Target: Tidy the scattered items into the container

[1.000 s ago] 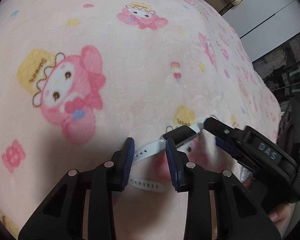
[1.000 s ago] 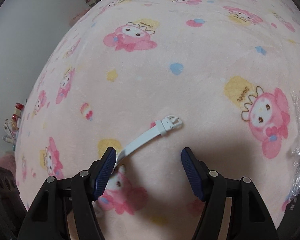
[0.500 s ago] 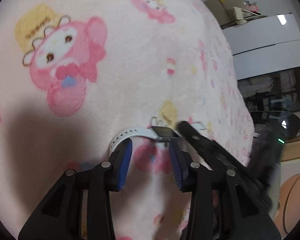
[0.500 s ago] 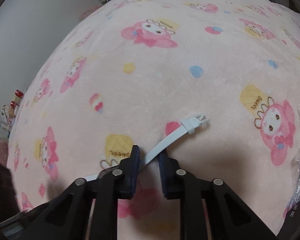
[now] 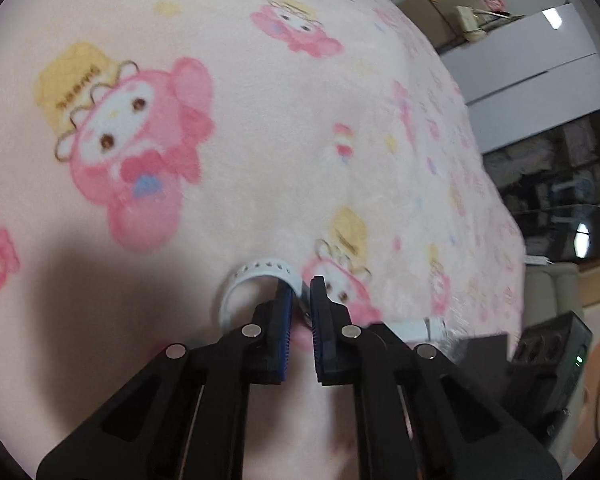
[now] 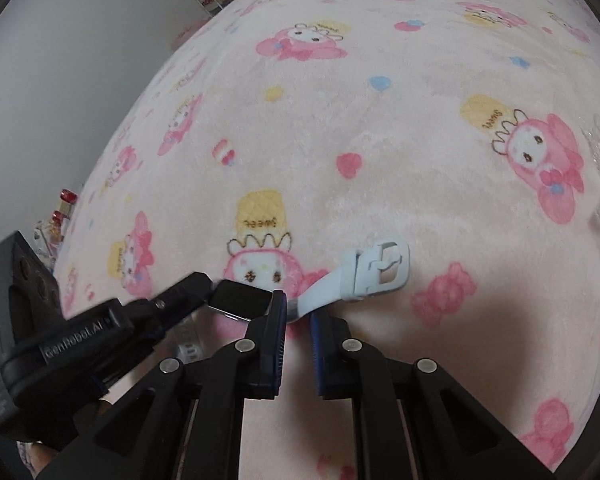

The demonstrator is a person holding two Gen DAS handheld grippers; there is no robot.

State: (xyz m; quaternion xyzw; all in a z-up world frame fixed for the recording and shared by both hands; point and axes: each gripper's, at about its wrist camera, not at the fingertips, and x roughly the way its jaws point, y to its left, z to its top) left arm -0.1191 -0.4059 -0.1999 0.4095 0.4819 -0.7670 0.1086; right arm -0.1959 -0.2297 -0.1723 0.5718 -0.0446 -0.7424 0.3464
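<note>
Both grippers angle steeply down toward the pink cartoon-print blanket [image 6: 380, 152]. The left gripper [image 5: 301, 300] is clenched on the perforated half of the watch strap [image 5: 260, 274], which arches up in a loop. The right gripper [image 6: 298, 312] is closing, pads pinching the buckle strap [image 6: 374, 276] just beside the dark watch face [image 6: 240, 300]. The white-strapped watch lies on the blanket between them.
</note>
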